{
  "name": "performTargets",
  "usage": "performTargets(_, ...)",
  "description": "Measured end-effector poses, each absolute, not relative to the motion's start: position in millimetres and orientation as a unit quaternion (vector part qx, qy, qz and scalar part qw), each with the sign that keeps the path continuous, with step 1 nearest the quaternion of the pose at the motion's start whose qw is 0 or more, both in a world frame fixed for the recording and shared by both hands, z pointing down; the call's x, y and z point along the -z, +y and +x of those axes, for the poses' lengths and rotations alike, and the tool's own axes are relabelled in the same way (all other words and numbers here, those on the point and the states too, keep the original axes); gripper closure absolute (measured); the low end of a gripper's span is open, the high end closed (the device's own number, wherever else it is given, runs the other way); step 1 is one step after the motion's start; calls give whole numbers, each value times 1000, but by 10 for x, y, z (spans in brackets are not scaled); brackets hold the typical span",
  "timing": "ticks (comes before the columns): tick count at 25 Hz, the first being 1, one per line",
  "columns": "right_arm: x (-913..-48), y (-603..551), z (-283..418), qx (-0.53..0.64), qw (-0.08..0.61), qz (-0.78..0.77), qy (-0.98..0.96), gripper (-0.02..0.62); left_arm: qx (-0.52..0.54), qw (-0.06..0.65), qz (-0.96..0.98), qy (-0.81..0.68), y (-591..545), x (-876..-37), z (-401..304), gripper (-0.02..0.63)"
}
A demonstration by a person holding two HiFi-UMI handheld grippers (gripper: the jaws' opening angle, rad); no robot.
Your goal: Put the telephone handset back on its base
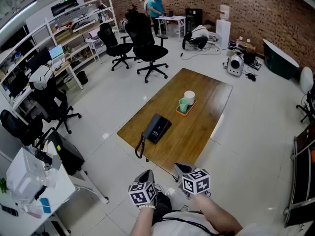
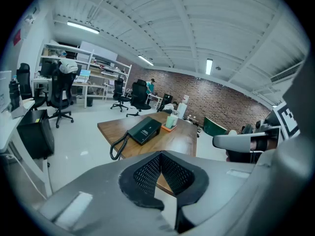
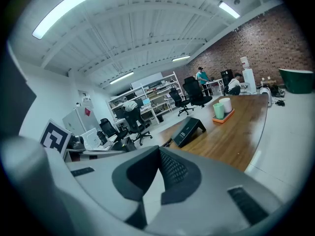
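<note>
A black telephone [image 1: 156,128] lies near the near-left corner of the wooden table [image 1: 199,132]. Its coiled cord [image 1: 140,149] hangs over the table's edge. The handset seems to rest along the base's left side; I cannot tell how well it sits. My left gripper [image 1: 146,174] and right gripper [image 1: 181,167] hover side by side short of the table's near corner, both shut and empty. In the left gripper view the phone [image 2: 143,130] and cord [image 2: 118,148] lie well beyond the closed jaws [image 2: 160,154]. The right gripper view shows the phone [image 3: 189,130] far past its closed jaws [image 3: 158,150].
An orange tray with a green cup [image 1: 183,105] and a white cup [image 1: 189,97] sits mid-table. Black office chairs [image 1: 147,48] stand beyond the table and at the left [image 1: 51,107]. A white desk [image 1: 29,186] is at the near left. A person [image 1: 156,6] stands at the back.
</note>
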State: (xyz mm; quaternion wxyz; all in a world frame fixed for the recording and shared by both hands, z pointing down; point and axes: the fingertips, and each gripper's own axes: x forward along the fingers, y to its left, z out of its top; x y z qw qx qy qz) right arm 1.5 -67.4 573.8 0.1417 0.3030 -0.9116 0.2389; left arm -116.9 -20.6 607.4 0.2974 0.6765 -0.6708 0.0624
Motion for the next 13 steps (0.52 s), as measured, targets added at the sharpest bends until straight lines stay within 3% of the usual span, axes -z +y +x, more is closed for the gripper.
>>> performTargets(13, -5744, -734, 79, -243, 142, 305, -910, 586, -67, 299, 681, -665, -311, -6045, -1075, 606)
